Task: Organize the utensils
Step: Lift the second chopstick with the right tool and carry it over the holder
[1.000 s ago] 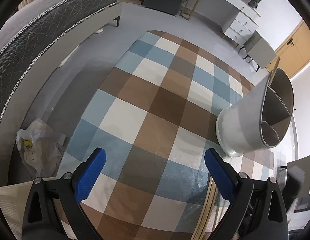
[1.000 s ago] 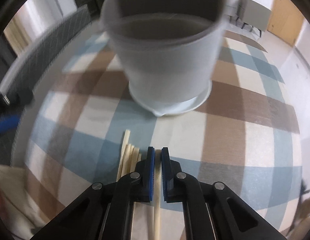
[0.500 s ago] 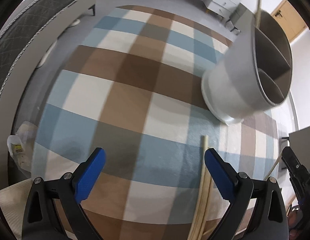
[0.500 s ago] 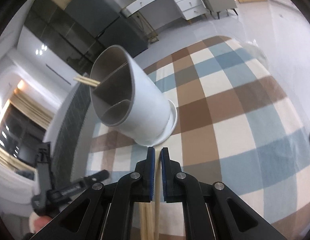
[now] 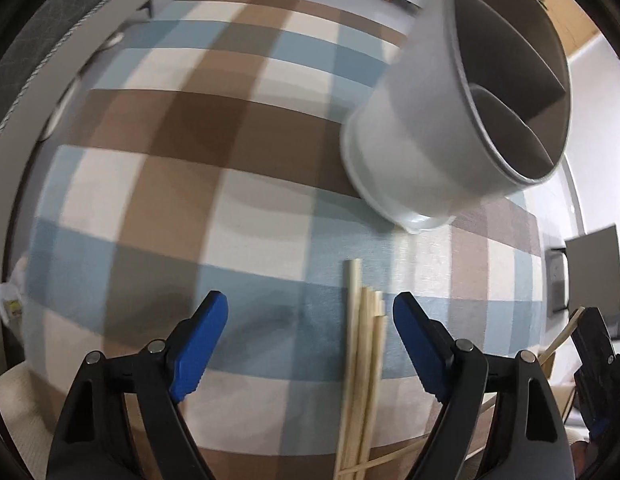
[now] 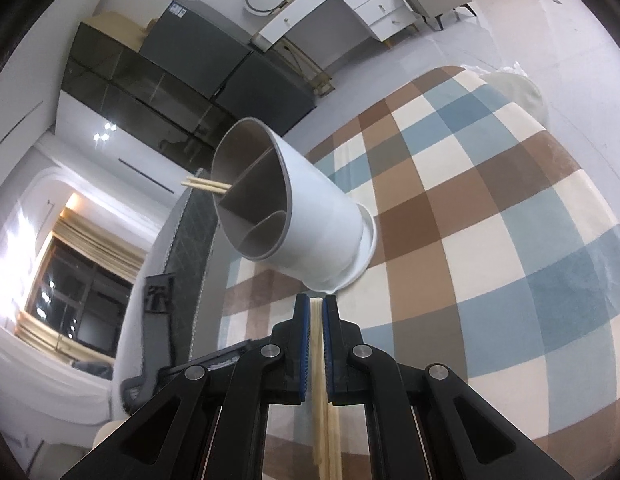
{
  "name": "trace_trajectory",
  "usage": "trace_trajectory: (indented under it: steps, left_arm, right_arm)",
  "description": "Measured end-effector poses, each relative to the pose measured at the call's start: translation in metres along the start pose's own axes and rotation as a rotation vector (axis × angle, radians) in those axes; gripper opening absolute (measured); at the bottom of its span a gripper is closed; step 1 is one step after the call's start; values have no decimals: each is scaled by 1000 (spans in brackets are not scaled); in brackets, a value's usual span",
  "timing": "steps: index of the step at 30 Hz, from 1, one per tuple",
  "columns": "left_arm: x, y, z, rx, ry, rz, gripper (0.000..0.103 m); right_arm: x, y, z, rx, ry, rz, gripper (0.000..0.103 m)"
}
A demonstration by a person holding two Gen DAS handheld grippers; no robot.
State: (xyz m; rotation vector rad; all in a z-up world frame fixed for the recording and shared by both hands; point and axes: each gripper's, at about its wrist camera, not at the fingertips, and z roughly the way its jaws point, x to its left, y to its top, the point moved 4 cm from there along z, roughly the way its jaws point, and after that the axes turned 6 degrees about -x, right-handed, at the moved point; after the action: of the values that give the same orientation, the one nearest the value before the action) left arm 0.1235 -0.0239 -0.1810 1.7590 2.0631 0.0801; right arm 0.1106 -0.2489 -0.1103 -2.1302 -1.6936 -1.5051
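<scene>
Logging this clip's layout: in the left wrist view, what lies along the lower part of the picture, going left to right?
Left gripper's left finger → loose chopsticks on the checked cloth → its right finger → right gripper holding a chopstick at the far edge.

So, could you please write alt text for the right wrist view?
The right hand-held gripper is shut on a wooden chopstick, aimed at a white divided utensil holder on a checked tablecloth. Two chopsticks already stick out of the holder.

No legible text, labels, brands, numbers or signs anywhere in view.
</scene>
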Motion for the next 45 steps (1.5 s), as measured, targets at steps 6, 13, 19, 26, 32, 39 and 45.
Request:
trace_trajectory:
  steps: [6, 13, 19, 26, 32, 39, 45]
  left_arm:
    - [-11, 7, 13, 19, 31, 46, 77]
    - [-17, 10, 20, 50, 60, 72, 54]
    - [-27, 7, 19, 67, 83, 117, 3]
    - [-19, 7, 0, 6, 26, 71, 0]
    - [-10, 6, -37, -79, -25, 55, 0]
    - [-4, -9, -108, -246, -67, 42, 0]
    - [-32, -16, -145, -408, -102, 135, 0]
  right_arm:
    - [0, 3, -3, -13, -8, -16, 5]
    - [6, 0, 4, -1, -3, -47, 5]
    - [9, -2, 9, 3, -13, -68, 5]
    - [12, -1, 8, -8, -28, -89, 5]
    - [28, -5, 1, -36, -30, -151, 5]
    - [56, -14, -16, -94, -61, -280, 5]
    - [69, -32, -30, -112, -96, -346, 5]
